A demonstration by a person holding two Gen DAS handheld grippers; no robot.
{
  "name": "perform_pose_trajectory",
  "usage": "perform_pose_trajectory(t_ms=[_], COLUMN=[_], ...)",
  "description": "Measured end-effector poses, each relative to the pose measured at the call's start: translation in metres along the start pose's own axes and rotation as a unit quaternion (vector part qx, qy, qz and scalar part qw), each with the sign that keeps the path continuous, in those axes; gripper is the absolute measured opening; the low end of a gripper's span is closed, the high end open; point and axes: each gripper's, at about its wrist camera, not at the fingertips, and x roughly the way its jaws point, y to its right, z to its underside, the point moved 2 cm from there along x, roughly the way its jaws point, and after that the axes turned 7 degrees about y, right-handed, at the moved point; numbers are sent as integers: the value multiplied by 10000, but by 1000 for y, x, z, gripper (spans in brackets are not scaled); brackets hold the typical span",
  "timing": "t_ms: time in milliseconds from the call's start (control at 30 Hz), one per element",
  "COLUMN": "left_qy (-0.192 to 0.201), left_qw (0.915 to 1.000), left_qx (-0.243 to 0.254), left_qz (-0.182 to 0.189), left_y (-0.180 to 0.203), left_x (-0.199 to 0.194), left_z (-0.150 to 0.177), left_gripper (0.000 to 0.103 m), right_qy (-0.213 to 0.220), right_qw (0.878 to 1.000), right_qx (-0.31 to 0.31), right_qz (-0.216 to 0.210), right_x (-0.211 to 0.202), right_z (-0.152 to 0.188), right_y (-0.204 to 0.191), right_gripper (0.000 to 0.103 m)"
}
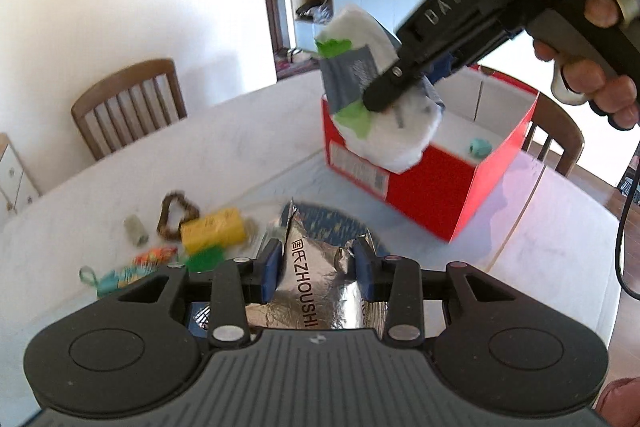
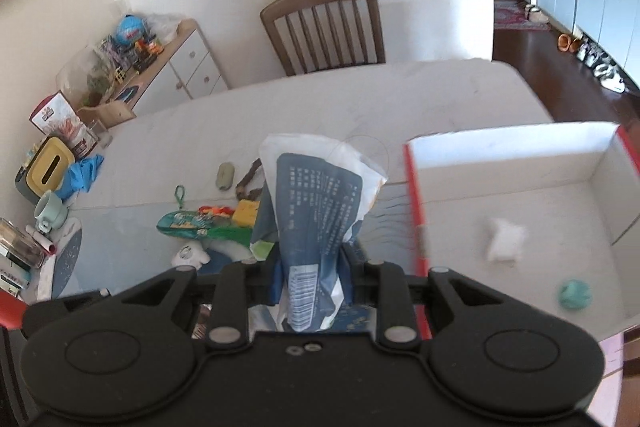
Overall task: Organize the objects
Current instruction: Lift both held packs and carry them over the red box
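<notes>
My left gripper [image 1: 316, 263] is shut on a silver foil snack bag [image 1: 320, 291] with "ZHOUSHI" print, held above the table. My right gripper [image 2: 314, 267] is shut on a white and blue packet [image 2: 316, 195]; in the left wrist view this packet [image 1: 376, 95] hangs over the near left corner of the red box [image 1: 432, 191]. The red box [image 2: 516, 167] is open, white inside, and holds a teal ball [image 2: 575, 294] and a white wad [image 2: 505, 245]. Loose items lie on the table to the left: a yellow block [image 1: 214, 230], a brown ring [image 1: 176, 215], a teal pouch [image 2: 188, 225].
The white table [image 1: 220, 155] has wooden chairs [image 1: 128, 107] on its far side and another chair [image 1: 556, 135] behind the box. A grey-green capsule [image 2: 225, 175] lies near the brown ring. At the table's left end stand a mug [image 2: 50, 211] and a yellow tissue box [image 2: 48, 165].
</notes>
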Motion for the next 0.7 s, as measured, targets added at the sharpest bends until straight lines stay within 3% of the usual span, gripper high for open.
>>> perform_pose_trajectory(t_ms=[467, 700], left_qy=[114, -110], left_qw=[9991, 9983], left_qx=[-81, -119], left_qz=[392, 563], left_y=[49, 80], left_x=[44, 78], left_z=[-82, -112], left_gripper=[37, 37], right_qy=[10, -160], right_qw=[9994, 9976], right_qx=[29, 160], right_qz=[333, 658], right_x=[-36, -46], right_z=[-9, -13], right_y=[86, 145], right_gripper=[26, 26])
